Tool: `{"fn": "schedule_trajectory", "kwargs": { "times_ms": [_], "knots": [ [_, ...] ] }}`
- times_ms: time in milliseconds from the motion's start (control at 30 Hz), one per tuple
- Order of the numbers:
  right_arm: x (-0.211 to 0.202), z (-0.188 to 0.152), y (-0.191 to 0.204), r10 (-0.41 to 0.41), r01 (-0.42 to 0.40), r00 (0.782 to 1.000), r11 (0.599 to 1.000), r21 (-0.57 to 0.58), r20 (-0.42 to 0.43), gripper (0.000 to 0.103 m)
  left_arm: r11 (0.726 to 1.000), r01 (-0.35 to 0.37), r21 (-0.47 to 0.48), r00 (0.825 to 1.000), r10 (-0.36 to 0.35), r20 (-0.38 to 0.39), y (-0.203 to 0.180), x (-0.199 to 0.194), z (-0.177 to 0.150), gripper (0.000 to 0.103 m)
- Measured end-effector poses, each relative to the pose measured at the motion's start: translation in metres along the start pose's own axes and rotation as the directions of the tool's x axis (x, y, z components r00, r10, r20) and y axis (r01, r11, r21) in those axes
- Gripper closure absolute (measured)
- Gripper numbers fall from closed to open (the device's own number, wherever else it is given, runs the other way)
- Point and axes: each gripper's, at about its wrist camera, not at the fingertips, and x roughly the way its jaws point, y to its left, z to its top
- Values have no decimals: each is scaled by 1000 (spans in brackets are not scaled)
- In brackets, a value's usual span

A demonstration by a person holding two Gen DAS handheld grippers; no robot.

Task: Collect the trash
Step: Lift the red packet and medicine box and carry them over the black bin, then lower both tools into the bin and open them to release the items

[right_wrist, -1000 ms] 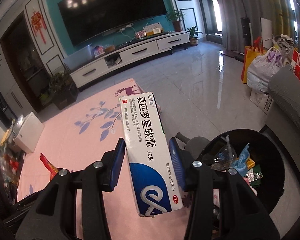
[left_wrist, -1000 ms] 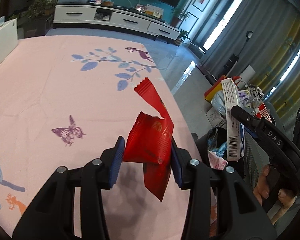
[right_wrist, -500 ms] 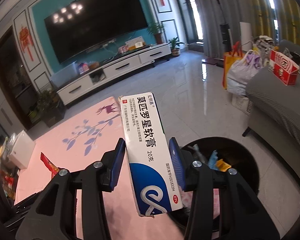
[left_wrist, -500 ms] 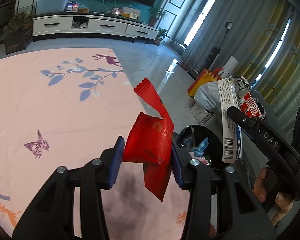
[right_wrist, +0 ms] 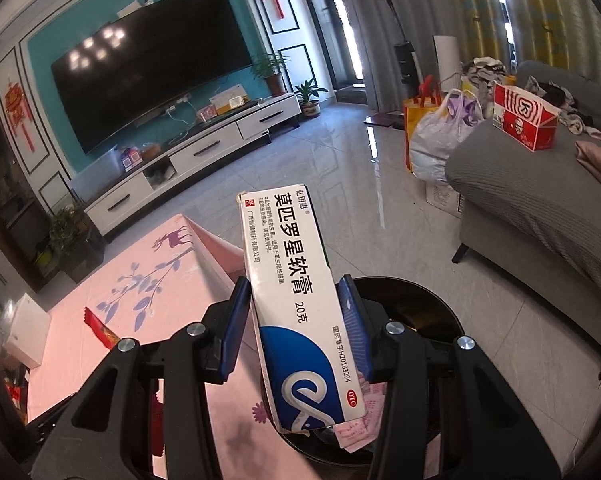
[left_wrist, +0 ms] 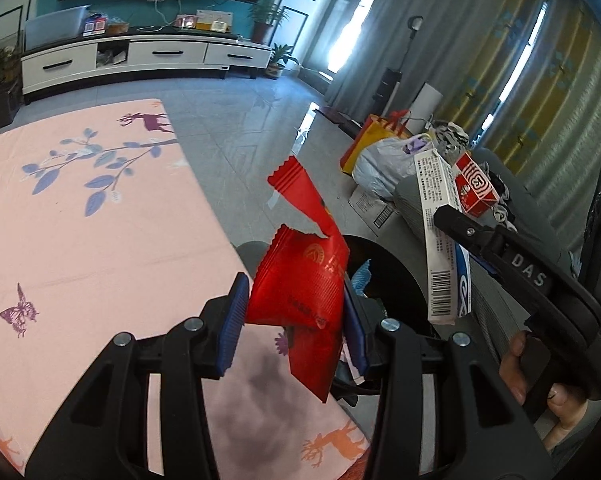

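Observation:
My left gripper [left_wrist: 294, 312] is shut on a crumpled red snack wrapper [left_wrist: 304, 280], held over the right edge of the pink tablecloth [left_wrist: 80, 220]. Just beyond it stands a black round bin [left_wrist: 396, 284] with scraps inside. My right gripper [right_wrist: 298, 324] is shut on a white and blue medicine box [right_wrist: 296, 300], held above the bin [right_wrist: 420, 304]. In the left wrist view that box [left_wrist: 440, 240] stands upright at the right, with a hand [left_wrist: 540, 384] on the black gripper handle. The red wrapper's tip [right_wrist: 100, 330] shows at the left of the right wrist view.
A grey sofa [right_wrist: 540, 208] with a red and white carton [right_wrist: 524, 120] stands right of the bin. Plastic and yellow bags [right_wrist: 440, 128] sit on the tiled floor beyond. A white TV cabinet [left_wrist: 140, 56] runs along the far teal wall. A white box [right_wrist: 24, 336] lies at the table's left.
Both grippers have swung to the right with their loads, from over the tablecloth towards the bin. The bin now sits closer below the box and beside the wrapper. Neither grip has changed.

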Motion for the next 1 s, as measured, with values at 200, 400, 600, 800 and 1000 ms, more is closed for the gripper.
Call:
{"fn": "schedule_trajectory", "kwargs": {
  "times_ms": [200,400,600,800,1000],
  "knots": [
    [-6,1,-20,-55,54,998,998,35,14,57,999,24,29,999,-23,-22,-15,14,1,58],
    [-5,0,-32,-87,87,996,995,58,1,57,997,61,57,996,-57,-70,-31,31,1,58],
    [-1,-2,-49,-100,103,994,991,87,-35,57,993,88,79,991,-79,-107,-46,47,-2,58],
    [8,-3,-66,-120,128,990,984,123,-74,57,986,125,107,983,-109,-147,-62,63,-5,57],
    [23,-5,-76,-150,166,981,977,132,-123,57,982,125,143,978,-98,-183,-72,80,-9,57]
  ]
}}
